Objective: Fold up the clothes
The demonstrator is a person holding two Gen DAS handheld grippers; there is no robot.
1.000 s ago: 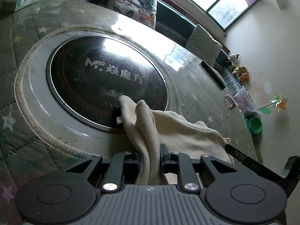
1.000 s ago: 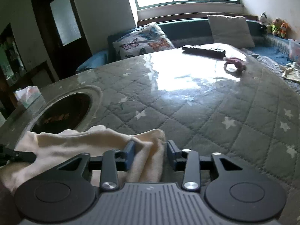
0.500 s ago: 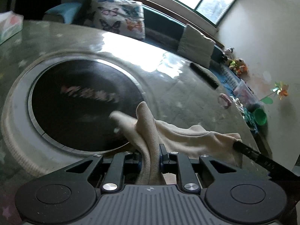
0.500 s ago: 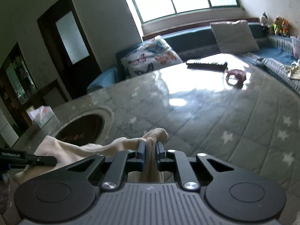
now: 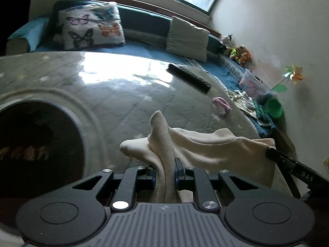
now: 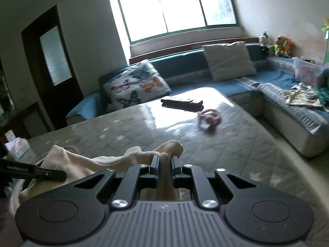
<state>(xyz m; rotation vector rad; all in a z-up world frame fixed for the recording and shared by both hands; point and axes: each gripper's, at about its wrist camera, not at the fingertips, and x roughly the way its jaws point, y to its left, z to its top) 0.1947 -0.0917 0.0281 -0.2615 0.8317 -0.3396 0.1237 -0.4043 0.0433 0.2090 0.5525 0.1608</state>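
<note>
"GenRobot.AI" reads on the left tool [image 5: 164,169]; "DAS" on the right tool [image 6: 164,164]. Both pinch a soft cream fleece garment [image 5: 205,146] above the quilted, star-patterned table's [image 5: 127,94] near edge.

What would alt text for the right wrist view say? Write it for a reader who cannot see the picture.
The right gripper is shut on a bunched edge of a cream cloth, which runs left to the left gripper's tip above a grey quilted table. Farther off lie a remote and a pink hair tie, with a sofa under a bright window.
</note>
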